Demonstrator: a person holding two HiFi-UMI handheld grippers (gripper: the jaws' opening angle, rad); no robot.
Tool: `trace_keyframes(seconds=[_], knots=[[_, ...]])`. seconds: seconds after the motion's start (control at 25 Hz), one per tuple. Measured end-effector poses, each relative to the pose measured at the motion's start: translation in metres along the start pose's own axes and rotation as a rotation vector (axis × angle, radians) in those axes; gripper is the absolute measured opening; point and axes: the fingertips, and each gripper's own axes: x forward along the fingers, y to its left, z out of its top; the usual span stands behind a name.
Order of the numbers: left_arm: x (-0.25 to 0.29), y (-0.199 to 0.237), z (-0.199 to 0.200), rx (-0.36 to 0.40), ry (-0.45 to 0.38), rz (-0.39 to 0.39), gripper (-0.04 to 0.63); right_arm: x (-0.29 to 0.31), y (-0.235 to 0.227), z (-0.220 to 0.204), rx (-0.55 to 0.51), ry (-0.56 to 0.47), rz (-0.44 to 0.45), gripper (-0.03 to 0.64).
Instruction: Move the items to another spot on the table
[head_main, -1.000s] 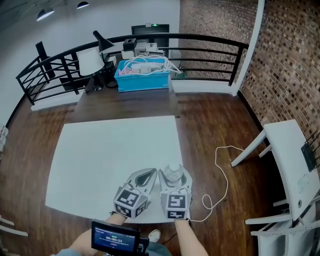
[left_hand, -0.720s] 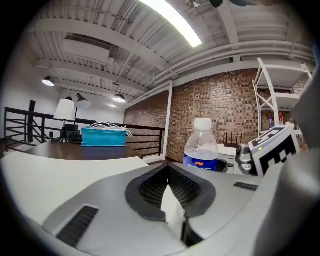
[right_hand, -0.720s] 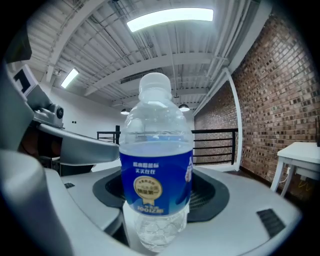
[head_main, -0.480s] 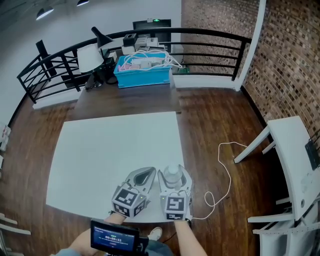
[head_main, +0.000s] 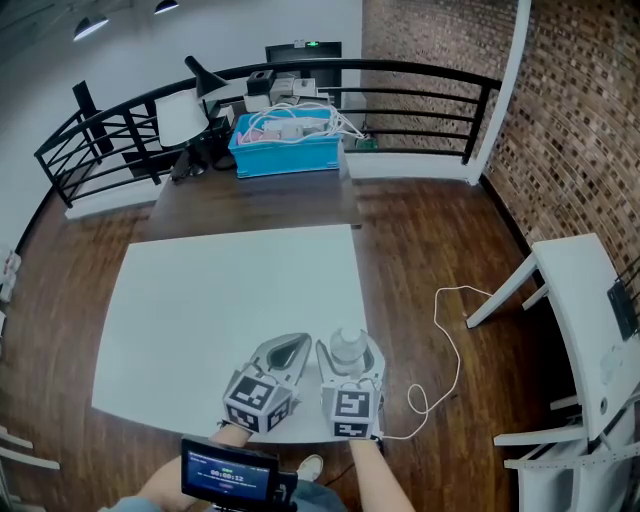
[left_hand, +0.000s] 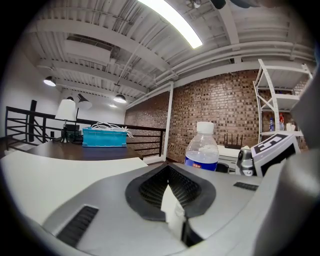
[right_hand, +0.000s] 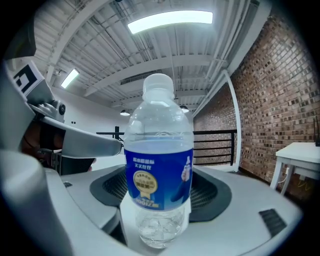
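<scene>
A clear water bottle (head_main: 347, 347) with a blue label and white cap stands upright on the white table (head_main: 220, 290), close to its front edge. My right gripper (head_main: 347, 342) surrounds the bottle (right_hand: 158, 170). Its jaws are opening, one on each side of the bottle, and the pads do not seem to press on it. Just to its left lies my left gripper (head_main: 300, 345), shut with nothing in it. In the left gripper view the bottle (left_hand: 202, 150) shows to the right of the left gripper (left_hand: 167, 172).
Beyond the white table stands a dark wooden table (head_main: 250, 195) with a blue bin (head_main: 287, 150) of cables and a lamp (head_main: 180, 120), backed by a black railing (head_main: 420, 95). A white cable (head_main: 445, 350) lies on the floor at the right, near another white table (head_main: 585, 320).
The head view has shifted slightly. Both grippers and the bottle stay at the same spot near the table's front edge.
</scene>
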Motion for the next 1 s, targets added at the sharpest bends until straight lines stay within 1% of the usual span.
trace_keyframes(seconds=[0.2, 0.36, 0.44, 0.48, 0.88, 1.0], knots=[[-0.001, -0.005, -0.007, 0.000, 0.005, -0.017, 0.006, -0.003, -0.002, -0.003, 0.002, 0.007, -0.001, 0.350], [-0.003, -0.005, -0.003, 0.002, 0.003, -0.013, 0.006, -0.002, -0.003, -0.001, 0.008, 0.011, -0.004, 0.350], [-0.005, -0.004, 0.000, 0.004, -0.001, -0.013, 0.006, -0.002, -0.003, -0.001, 0.016, 0.016, -0.004, 0.376], [-0.006, -0.004, -0.001, 0.005, -0.003, -0.015, 0.006, -0.001, -0.003, -0.001, 0.017, 0.016, -0.005, 0.376], [-0.017, -0.006, 0.008, 0.012, -0.015, -0.016, 0.006, -0.015, -0.007, 0.008, 0.007, 0.004, -0.048, 0.376], [-0.021, -0.011, 0.010, 0.018, -0.018, -0.031, 0.006, -0.022, -0.008, 0.010, 0.006, 0.003, -0.065, 0.376]])
